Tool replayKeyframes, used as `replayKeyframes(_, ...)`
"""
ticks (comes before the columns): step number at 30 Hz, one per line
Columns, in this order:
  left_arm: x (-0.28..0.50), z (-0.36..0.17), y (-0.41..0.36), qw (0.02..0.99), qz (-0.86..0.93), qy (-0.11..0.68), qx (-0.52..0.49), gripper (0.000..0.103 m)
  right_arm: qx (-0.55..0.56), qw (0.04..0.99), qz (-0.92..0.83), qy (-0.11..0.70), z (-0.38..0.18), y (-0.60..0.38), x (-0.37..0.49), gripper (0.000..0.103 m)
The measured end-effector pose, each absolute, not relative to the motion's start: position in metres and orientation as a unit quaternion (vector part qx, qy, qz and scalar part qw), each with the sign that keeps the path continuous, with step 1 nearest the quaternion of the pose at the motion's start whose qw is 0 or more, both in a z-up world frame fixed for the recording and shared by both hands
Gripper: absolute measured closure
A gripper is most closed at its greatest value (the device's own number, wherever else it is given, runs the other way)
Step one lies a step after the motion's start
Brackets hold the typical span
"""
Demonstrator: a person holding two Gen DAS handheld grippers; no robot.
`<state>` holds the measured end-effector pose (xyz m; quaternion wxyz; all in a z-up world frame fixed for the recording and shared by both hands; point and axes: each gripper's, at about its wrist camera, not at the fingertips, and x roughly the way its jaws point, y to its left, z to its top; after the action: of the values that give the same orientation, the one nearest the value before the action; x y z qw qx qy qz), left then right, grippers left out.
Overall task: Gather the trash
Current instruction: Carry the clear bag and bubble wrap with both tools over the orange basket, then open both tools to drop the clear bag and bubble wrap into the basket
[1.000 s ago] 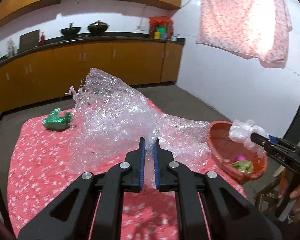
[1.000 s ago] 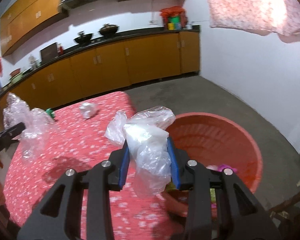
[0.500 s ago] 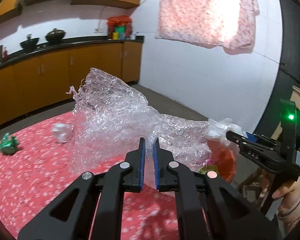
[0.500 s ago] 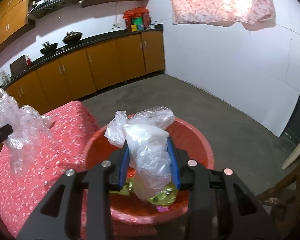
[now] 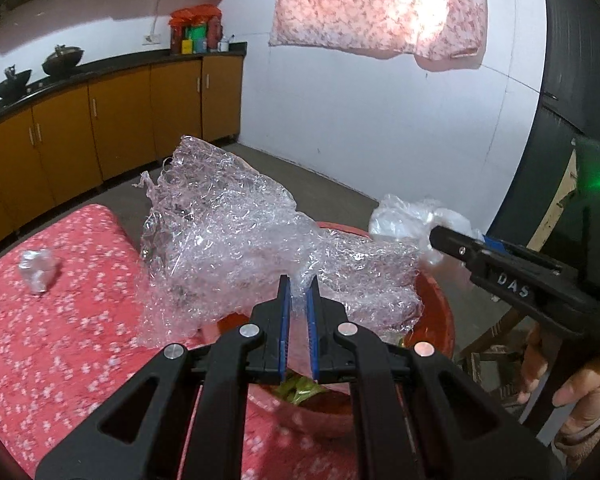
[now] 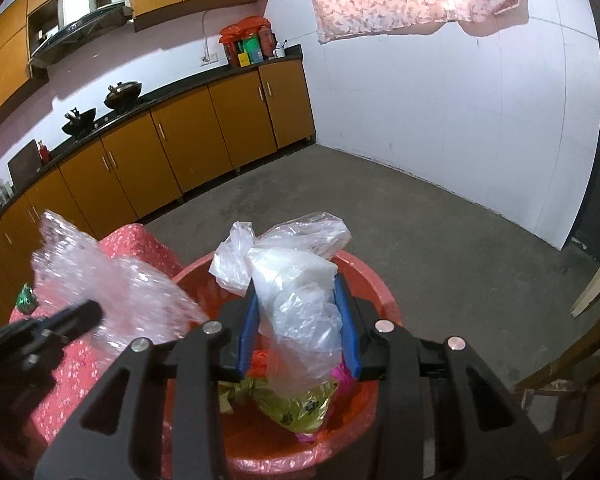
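My left gripper [image 5: 298, 286] is shut on a large sheet of clear bubble wrap [image 5: 236, 248] and holds it in the air over the red plastic basin [image 5: 440, 312]. My right gripper [image 6: 296, 292] is shut on a crumpled clear plastic bag [image 6: 296, 280] and holds it above the same basin [image 6: 376, 284], which holds green and pink wrappers [image 6: 296, 404]. The bubble wrap [image 6: 112, 288] and the left gripper [image 6: 76, 316] show at the left of the right wrist view. The right gripper [image 5: 452, 240] and its bag [image 5: 408, 220] show at the right of the left wrist view.
A table with a red flowered cloth [image 5: 60, 320] stands left of the basin. A small crumpled silver piece [image 5: 38, 266] lies on it, and a green wrapper [image 6: 26, 300] lies further off. Wooden chair parts [image 6: 580, 360] stand at the right. Kitchen cabinets [image 6: 180, 140] line the far wall.
Both grippers have swung right from over the table to over the basin, still carrying the bubble wrap and the plastic bag. The two grippers are closer together.
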<state>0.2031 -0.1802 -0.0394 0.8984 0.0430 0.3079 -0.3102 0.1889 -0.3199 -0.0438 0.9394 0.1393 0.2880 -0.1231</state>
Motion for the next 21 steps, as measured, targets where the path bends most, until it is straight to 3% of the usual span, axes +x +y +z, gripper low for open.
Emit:
replayKeyframes(6, 0.208, -0.05, -0.191, 0.888, -0.327, 0.32, 0.05, 0.092, 0.17, 0.94, -0.09, 0.281, -0.045, -0.329, 0.193, 0.059)
replayKeyframes(9, 0.208, -0.056, -0.187, 0.885, -0.328, 0.326, 0.047, 0.075, 0.179, 0.94, -0.078, 0.279, -0.046, -0.33, 0.192, 0.051)
replayKeyframes(11, 0.208, -0.058, -0.182, 0.888, -0.323, 0.326, 0.041, 0.058, 0.178, 0.94, -0.077, 0.279, -0.047, -0.33, 0.192, 0.047)
replayKeyframes(16, 0.211, -0.056, -0.166, 0.896, -0.303, 0.325, 0.027, 0.05, 0.176, 0.941, -0.079, 0.279, -0.046, -0.329, 0.191, 0.045)
replayKeyframes(21, 0.215, -0.049, -0.126, 0.919, -0.245, 0.309, 0.01, 0.036, 0.113, 0.953, -0.066, 0.274, -0.035, -0.298, 0.196, 0.036)
